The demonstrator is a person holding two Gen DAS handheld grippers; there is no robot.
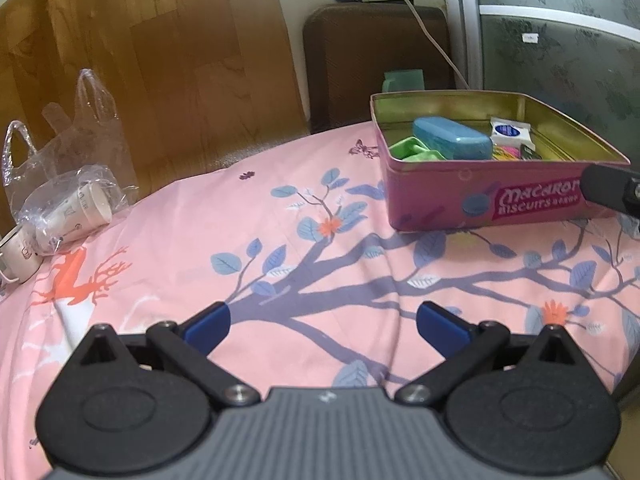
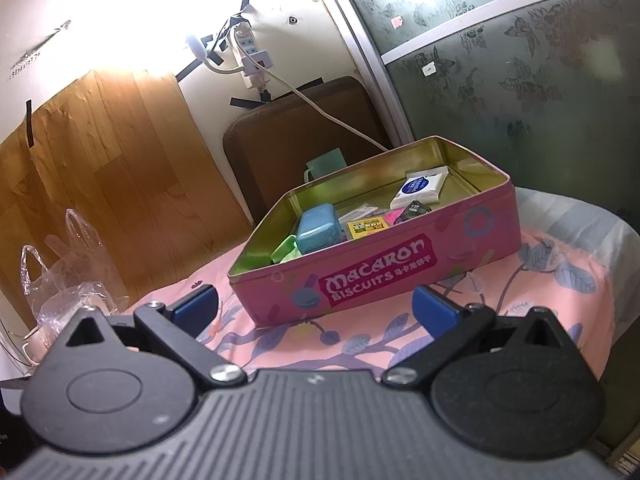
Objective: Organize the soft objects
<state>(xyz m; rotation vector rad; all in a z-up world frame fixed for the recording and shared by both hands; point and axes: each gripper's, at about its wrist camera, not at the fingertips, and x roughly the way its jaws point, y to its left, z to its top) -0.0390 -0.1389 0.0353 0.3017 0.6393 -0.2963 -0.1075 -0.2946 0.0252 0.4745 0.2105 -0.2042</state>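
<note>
Two low wrist views sharing the pink tin (image 1: pixel 480 196).

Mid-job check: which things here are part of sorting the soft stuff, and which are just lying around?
Likely part of the job:
- pink biscuit tin, open
- white tissue pack in it
- blue case and green item in it
- small packets in it
- left claw and right claw, both open and empty

Lying about:
- plastic bag
- paper cups
- green mug
- power strip
</note>
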